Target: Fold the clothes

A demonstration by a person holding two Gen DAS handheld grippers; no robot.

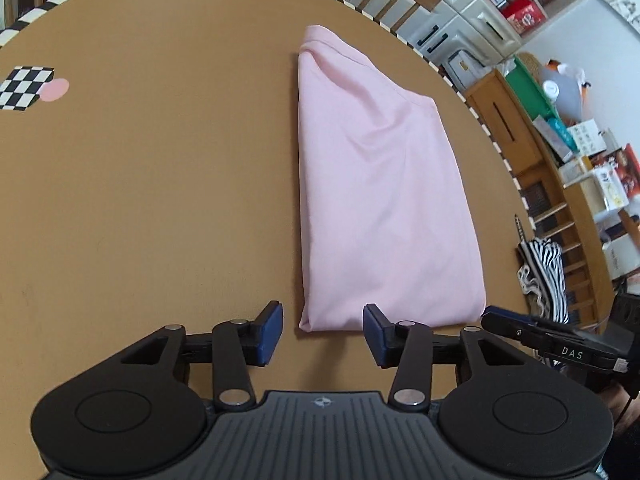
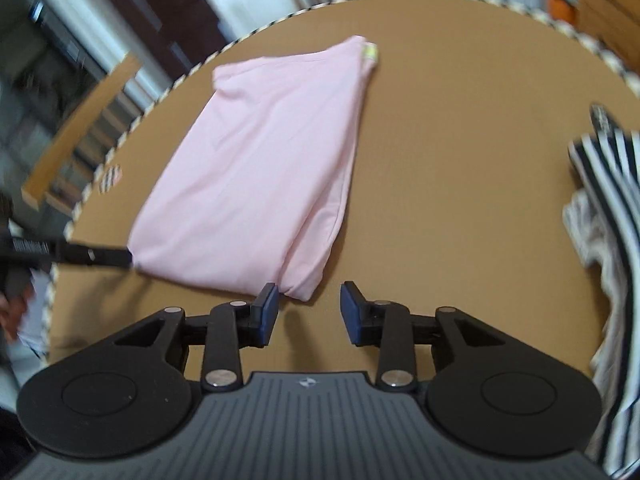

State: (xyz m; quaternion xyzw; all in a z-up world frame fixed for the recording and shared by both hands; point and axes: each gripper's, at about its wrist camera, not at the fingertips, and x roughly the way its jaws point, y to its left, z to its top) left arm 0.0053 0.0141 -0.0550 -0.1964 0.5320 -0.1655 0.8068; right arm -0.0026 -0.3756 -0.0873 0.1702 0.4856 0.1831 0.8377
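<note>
Shelves [image 1: 592, 148] hold boxes [image 1: 524, 14] — contents unclear.

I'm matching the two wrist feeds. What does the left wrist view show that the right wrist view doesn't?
Only the left view: a checkered marker on the table, and cluttered shelves.
Only the right view: a yellow-green tag at the pink garment's far corner.
Both: the folded pink garment, the brown table, striped clothes, and both grippers open, left gripper, right gripper.

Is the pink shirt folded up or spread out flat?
Folded. The pink shirt lies on the table as a narrow layered strip with doubled edges.
</note>
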